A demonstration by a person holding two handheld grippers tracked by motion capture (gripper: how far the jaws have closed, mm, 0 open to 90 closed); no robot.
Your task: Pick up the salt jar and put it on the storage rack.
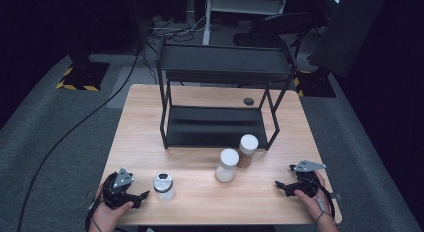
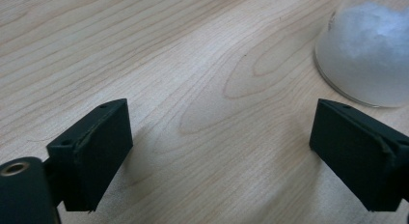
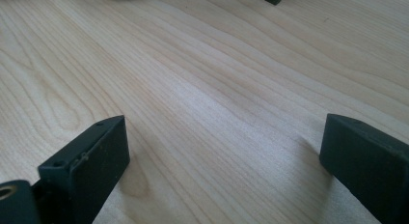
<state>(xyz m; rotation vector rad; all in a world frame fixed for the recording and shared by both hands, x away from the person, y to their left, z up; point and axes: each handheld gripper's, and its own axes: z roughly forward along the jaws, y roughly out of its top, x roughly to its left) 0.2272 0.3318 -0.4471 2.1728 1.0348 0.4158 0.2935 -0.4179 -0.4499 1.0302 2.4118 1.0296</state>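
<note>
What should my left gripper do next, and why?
Probably ease the left gripper forward and right so its open jaws straddle the silver-lidded jar of white powder. That jar stands just off its right jaw, untouched, and nothing lies between the jaws but bare table. It is the nearest jar to either gripper.

A light wooden tabletop [image 1: 150, 117] stands on grey carpet [image 1: 60, 142]. Beyond both grippers, a black two-tier shelf [image 1: 225, 64] rises; dark surroundings, yellow-black hazard tape [image 1: 75, 84] farther off.

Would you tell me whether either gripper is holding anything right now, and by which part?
Nothing is held: the left gripper and right gripper both stand open over bare table.
</note>
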